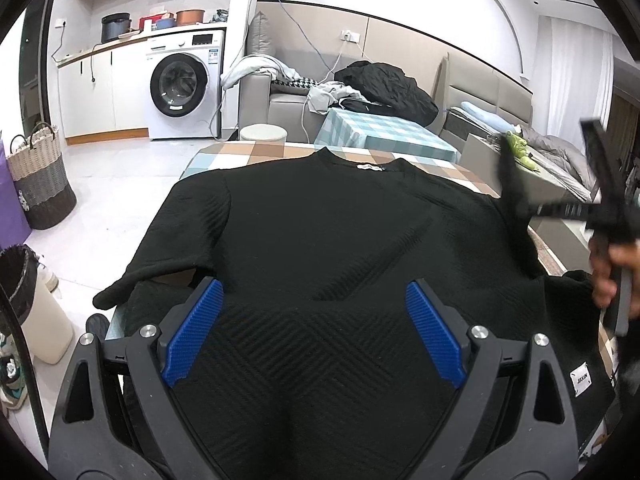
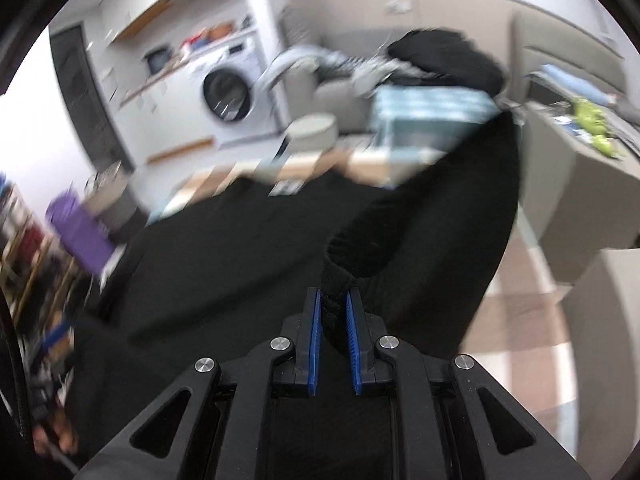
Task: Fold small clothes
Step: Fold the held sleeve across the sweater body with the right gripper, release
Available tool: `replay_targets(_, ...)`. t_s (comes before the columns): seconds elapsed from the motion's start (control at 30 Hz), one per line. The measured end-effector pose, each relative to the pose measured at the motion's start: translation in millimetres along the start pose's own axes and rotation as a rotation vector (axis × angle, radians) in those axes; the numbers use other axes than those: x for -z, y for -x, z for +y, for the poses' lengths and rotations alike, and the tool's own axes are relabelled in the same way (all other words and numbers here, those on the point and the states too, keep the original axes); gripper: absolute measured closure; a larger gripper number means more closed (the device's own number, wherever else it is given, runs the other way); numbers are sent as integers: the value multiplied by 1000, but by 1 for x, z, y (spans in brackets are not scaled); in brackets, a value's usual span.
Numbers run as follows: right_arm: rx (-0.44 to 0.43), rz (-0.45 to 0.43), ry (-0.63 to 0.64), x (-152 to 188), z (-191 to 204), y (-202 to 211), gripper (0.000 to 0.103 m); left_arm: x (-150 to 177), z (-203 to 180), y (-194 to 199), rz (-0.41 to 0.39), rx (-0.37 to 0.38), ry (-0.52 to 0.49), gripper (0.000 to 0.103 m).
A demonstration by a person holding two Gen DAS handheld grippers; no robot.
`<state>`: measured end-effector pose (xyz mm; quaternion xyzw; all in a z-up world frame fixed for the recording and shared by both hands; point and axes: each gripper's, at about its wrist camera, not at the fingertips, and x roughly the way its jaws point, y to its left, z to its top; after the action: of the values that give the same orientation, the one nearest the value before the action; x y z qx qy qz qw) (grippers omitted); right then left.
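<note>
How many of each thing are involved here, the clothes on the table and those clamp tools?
Black sweater, spread on the checked tablecloth: 1
Clamp tools: 2, the left gripper, open over the hem, and the right gripper, pinching a sleeve
Total: 3

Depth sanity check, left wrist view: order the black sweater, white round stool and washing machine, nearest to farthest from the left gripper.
From the left gripper, which is open:
1. black sweater: spread directly beneath and ahead of the gripper.
2. white round stool: past the table's far edge, slightly left.
3. washing machine: farther back left, against the cabinets.
</note>
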<state>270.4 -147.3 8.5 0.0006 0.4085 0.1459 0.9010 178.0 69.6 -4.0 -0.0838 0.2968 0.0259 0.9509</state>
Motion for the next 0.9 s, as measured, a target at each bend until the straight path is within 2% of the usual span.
replay_targets(0.13,-6,92,-47,24,-3,-17,86,0,5,-2,11,-9,16,10)
replay_targets(0.2,-13,105,-85,35,-8,-16,86,0,10,-5,22,-37,35,10)
replay_targets(0.23,-16,108,-109,40,-12,-16,81,-1,13,-6,27,-49,47,10)
replay_targets(0.27,-19,116,-125,42,-15,-18,73,-1,16,-7,33,-58,60,10)
replay_targets(0.3,-21,127,-139,43,-15,-21,71,-2,21,-8,41,-64,78,10)
replay_targets(0.4,-2,170,-137,53,-13,-30,71,-3,37,-9,48,-87,118,10)
replay_targets(0.47,42,217,-127,54,-10,-39,71,-2,53,-5,53,-110,160,10)
replay_targets(0.53,48,189,-112,53,-10,-36,70,2,71,0,55,-131,200,10)
replay_targets(0.57,31,161,-101,52,-7,-32,63,3,79,3,57,-142,221,10)
replay_targets(0.6,26,143,-94,51,-5,-30,60,4,87,6,57,-152,242,10)
replay_targets(0.77,32,98,-108,43,1,-25,59,10,104,17,51,-182,268,10)
replay_targets(0.9,2,92,-50,37,20,-31,59,13,103,15,63,-177,252,10)
